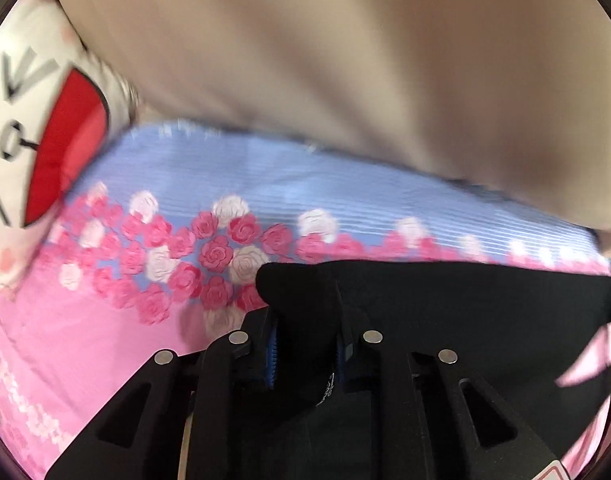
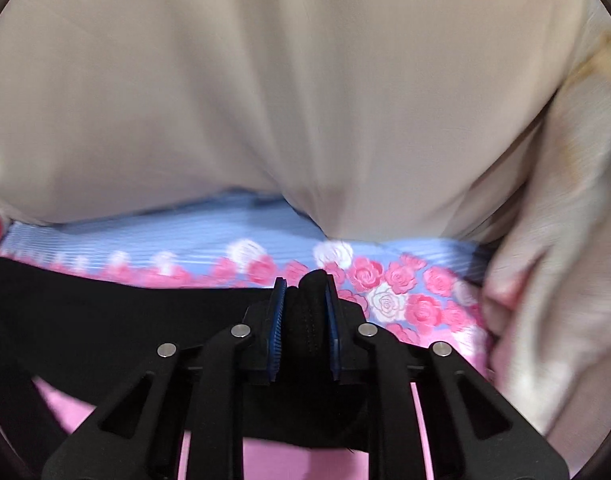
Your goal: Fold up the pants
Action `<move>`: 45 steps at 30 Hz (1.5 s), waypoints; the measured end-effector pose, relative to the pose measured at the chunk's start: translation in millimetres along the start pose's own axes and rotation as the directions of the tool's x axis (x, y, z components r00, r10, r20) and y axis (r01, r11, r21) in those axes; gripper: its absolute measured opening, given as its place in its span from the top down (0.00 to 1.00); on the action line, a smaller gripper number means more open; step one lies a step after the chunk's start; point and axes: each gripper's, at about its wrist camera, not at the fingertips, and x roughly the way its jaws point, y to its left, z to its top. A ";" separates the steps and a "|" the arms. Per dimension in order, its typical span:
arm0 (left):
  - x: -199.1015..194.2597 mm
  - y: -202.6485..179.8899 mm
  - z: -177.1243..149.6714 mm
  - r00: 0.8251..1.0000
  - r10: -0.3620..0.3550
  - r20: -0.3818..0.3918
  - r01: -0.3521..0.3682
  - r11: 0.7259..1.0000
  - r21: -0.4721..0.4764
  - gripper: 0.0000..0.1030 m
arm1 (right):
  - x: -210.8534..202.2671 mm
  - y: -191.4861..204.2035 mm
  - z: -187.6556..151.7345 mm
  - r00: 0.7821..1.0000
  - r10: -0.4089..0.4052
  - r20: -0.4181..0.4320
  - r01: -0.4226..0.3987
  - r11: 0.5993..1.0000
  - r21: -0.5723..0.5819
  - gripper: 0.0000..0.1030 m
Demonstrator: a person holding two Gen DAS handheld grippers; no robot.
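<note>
Pants (image 1: 445,300) edge pinched inside left tongs (image 1: 305,320), right tongs (image 2: 305,292).

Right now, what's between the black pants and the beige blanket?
A strip of flowered sheet, blue stripes with pink roses, bare of anything else. Both wrist views show it between the pants and the blanket.

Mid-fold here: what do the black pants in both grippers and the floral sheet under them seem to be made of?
Black pants: apparently a soft matte knit, possibly stretchy; the bunch pinched in the right gripper shows fine ribbing and stitch lines. The left gripper clamps the same cloth.
Pink-and-blue rose-print bedsheet: looks like thin woven cotton or a blend, printed, no sheen; motion blur leaves the weave unclear.
</note>
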 end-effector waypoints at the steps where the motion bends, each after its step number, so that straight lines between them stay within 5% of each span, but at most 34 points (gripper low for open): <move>1: -20.2 -0.5 -8.3 1.000 -0.015 0.025 0.014 1.000 0.017 0.83 | -34.0 3.2 -5.2 0.999 0.020 0.037 -0.020 1.000 -0.010 0.83; 6: -117.3 -6.1 -76.3 0.987 -0.072 0.146 0.054 0.991 0.121 0.82 | -141.4 6.7 -52.3 0.992 0.055 0.109 -0.050 0.997 -0.055 0.83; 9: -144.9 -2.3 -134.3 0.987 -0.064 0.150 0.041 0.988 0.149 0.82 | -180.9 2.3 -104.5 0.994 0.059 0.088 -0.054 0.997 -0.062 0.83; 15: -107.5 40.8 -223.3 0.999 0.044 -0.005 -0.043 0.994 0.105 0.75 | -170.2 -7.0 -221.6 0.992 -0.022 -0.125 0.014 0.998 -0.069 0.83; 18: -78.6 60.5 -249.8 0.994 0.071 -0.087 -0.064 0.995 0.083 0.68 | -165.3 -10.6 -253.9 0.985 -0.017 -0.173 0.007 0.998 -0.058 0.78; 23: -112.5 63.5 -249.0 0.992 0.127 0.001 -0.127 0.984 0.125 0.47 | -190.3 -28.5 -255.6 0.991 -0.073 -0.111 0.072 0.997 -0.006 0.31; 26: -157.0 72.0 -239.1 0.965 0.241 0.107 -0.254 0.958 0.134 0.41 | -214.3 -43.3 -255.7 0.994 -0.068 -0.081 0.072 0.997 0.037 0.27; 30: -205.2 89.0 -218.1 0.922 0.341 0.184 -0.348 0.937 0.010 0.40 | -234.9 -71.9 -244.9 0.999 -0.046 0.015 0.042 0.978 0.203 0.23; 34: -205.1 44.5 -198.4 0.911 0.316 0.266 -0.334 0.942 0.025 0.34 | -209.3 -76.9 -223.3 1.000 0.028 -0.006 -0.025 0.955 0.297 0.23; 37: -167.7 -13.0 -191.9 0.941 0.216 0.260 -0.249 0.963 0.100 0.31 | -158.6 -66.1 -223.3 0.978 0.014 -0.208 0.040 0.966 0.254 0.23; 39: -134.3 -53.6 -197.4 0.968 0.143 0.204 -0.180 0.969 0.172 0.31 | -138.4 -46.6 -229.5 0.961 0.044 -0.272 0.008 0.982 0.186 0.59; 41: -99.0 -95.4 -205.9 0.981 0.127 0.145 -0.162 0.952 0.260 0.31 | -137.7 -19.9 -216.1 0.967 -0.069 -0.244 0.073 0.997 0.010 0.89; 43: -71.6 -130.9 -210.4 0.983 0.133 0.125 -0.168 0.925 0.339 0.31 | -157.7 -9.0 -185.0 0.986 -0.106 -0.128 0.100 0.994 -0.050 0.91; 45: -52.3 -162.8 -211.7 0.984 0.133 0.119 -0.170 0.900 0.401 0.31 | -202.4 5.5 -144.1 0.990 -0.121 0.079 0.131 0.982 -0.137 0.91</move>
